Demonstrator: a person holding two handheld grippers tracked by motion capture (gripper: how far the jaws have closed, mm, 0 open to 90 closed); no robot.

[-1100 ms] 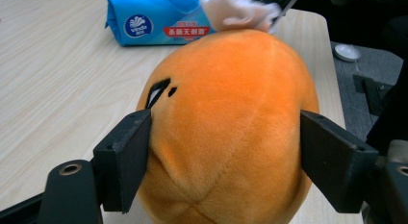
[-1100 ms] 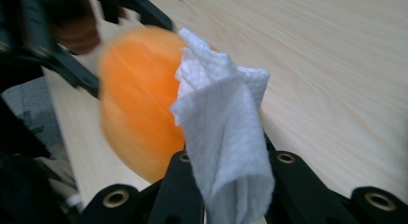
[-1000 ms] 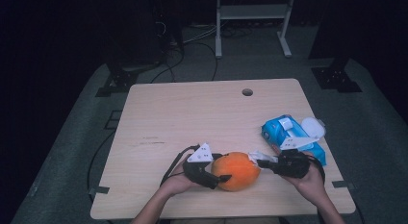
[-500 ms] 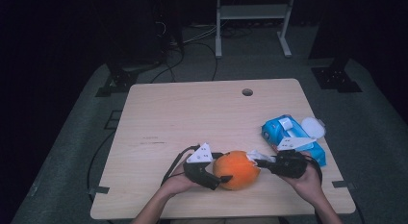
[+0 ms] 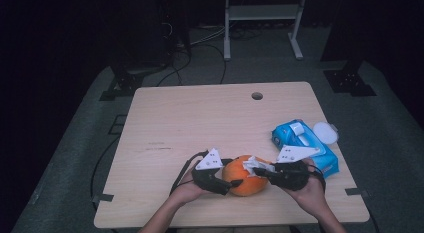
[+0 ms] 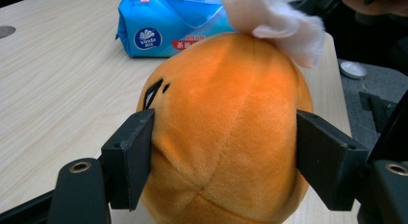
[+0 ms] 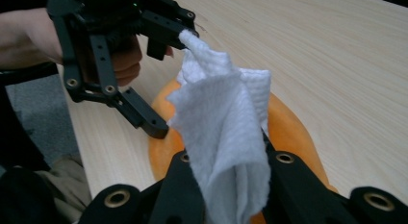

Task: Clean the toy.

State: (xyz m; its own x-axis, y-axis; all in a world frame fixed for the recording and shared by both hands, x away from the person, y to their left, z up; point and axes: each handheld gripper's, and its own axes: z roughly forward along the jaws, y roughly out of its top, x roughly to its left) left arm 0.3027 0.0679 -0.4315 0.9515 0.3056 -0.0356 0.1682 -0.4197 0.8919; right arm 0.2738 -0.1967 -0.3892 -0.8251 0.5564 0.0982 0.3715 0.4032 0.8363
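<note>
overhead, pale wood table (image 5: 200,123) – left tool (image 5: 227,180) clamps plush (image 5: 245,185), right tool (image 5: 261,169) pinches tissue (image 5: 252,164).

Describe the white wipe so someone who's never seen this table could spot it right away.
Start at the wooden table and go to its near edge, where an orange plush toy sits between two hand-held grippers. The white wipe is the crumpled sheet pinched in the right gripper, lying on top of the toy. It is loose, unlike the blue wipes pack farther right.

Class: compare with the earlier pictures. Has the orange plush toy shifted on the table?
No. The orange plush toy lies at the same spot near the table's front edge, left of the blue wipes pack.
</note>
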